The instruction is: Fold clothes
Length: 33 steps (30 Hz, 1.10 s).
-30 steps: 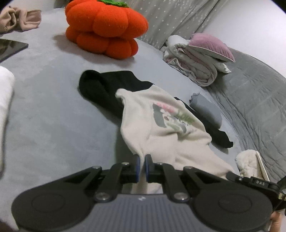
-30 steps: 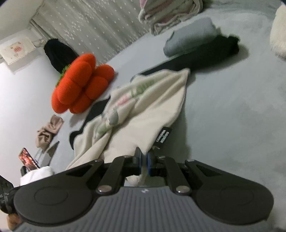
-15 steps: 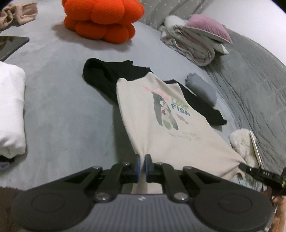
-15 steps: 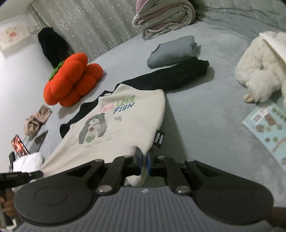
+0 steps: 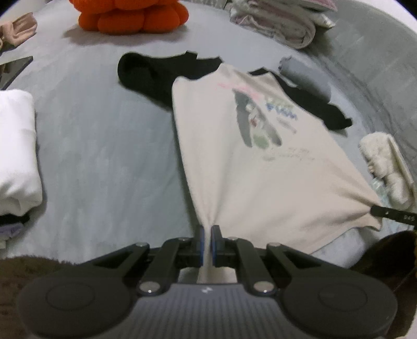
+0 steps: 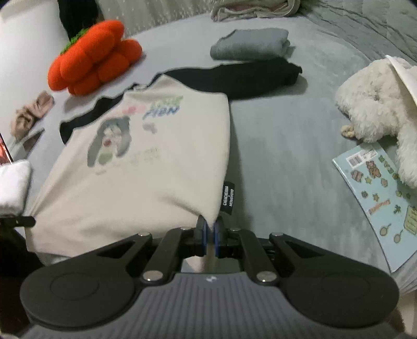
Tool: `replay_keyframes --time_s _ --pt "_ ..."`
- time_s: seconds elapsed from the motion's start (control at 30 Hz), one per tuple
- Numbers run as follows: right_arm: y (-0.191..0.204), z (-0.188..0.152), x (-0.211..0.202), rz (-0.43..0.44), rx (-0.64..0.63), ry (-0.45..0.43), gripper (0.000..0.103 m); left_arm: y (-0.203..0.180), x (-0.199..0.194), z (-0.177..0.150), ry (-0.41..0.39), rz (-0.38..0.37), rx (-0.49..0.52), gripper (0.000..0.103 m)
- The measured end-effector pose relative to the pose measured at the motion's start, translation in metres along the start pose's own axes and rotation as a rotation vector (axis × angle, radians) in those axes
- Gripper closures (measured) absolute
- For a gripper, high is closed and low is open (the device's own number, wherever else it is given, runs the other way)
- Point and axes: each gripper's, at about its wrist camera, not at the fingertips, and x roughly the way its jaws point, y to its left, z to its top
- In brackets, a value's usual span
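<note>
A cream shirt point(image 5: 250, 161) point(image 6: 146, 167) with black sleeves and a printed front lies spread, print up, on the grey bed point(image 5: 99, 146). My left gripper point(image 5: 206, 234) is shut on the shirt's left hem corner, the cloth bunched between its pads. My right gripper point(image 6: 210, 229) is shut on the right hem corner, beside a black side label point(image 6: 228, 197). The hem is stretched taut between the two grippers. Each view shows the tip of the other gripper at its edge. One black sleeve point(image 6: 247, 75) reaches out to the right, the other point(image 5: 156, 73) to the left.
An orange pumpkin cushion point(image 5: 130, 13) point(image 6: 93, 57) sits at the far side. A folded grey garment point(image 6: 250, 44), a white plush toy point(image 6: 378, 104) and a sticker book point(image 6: 383, 195) lie to the right. Folded white clothes point(image 5: 15, 151) and a dark phone point(image 5: 13, 70) lie left.
The shirt went from crumpled and lifted to spread flat with its print showing. Both grippers drew the hem back toward the near edge, keeping their hold.
</note>
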Motion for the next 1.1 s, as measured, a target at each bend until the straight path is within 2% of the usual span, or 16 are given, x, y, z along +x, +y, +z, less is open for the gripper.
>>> replay_keyframes --time_s 0.13,0.3,0.37,0.47,0.5,0.53,0.6,0.63,0.93,1.1 --pt "0.003 -0.001 0.008 -0.033 -0.023 0.024 0.096 0.001 0.013 -0.003 0.024 0.031 -0.008 0.098" --pt "0.006 -0.001 0.008 -0.063 -0.035 0.025 0.091 -0.005 0.013 -0.005 0.007 0.072 0.003 0.096" --pt "0.008 -0.001 0.004 -0.067 -0.045 0.010 0.089 -0.007 0.011 -0.005 -0.001 0.085 0.014 0.091" --pt "0.011 0.000 -0.002 -0.067 -0.055 0.000 0.087 -0.010 0.007 -0.003 -0.009 0.091 0.022 0.070" --pt "0.012 0.001 -0.003 -0.068 -0.060 -0.002 0.082 -0.010 0.006 -0.003 -0.018 0.092 0.022 0.062" --pt "0.014 0.002 -0.005 -0.070 -0.067 -0.007 0.071 -0.010 0.004 -0.001 -0.027 0.096 0.022 0.058" --pt "0.017 0.003 -0.009 -0.074 -0.084 -0.022 0.055 -0.009 0.001 0.003 -0.046 0.104 0.020 0.056" --pt "0.020 0.004 -0.012 -0.077 -0.096 -0.030 0.055 -0.009 -0.001 0.006 -0.056 0.108 0.019 0.054" --pt "0.036 0.029 -0.013 -0.034 -0.106 -0.070 0.055 0.014 -0.002 0.056 -0.168 0.156 -0.042 0.053" --pt "0.047 0.050 0.001 0.014 -0.105 -0.095 0.055 0.038 0.018 0.093 -0.188 0.169 -0.139 0.053"
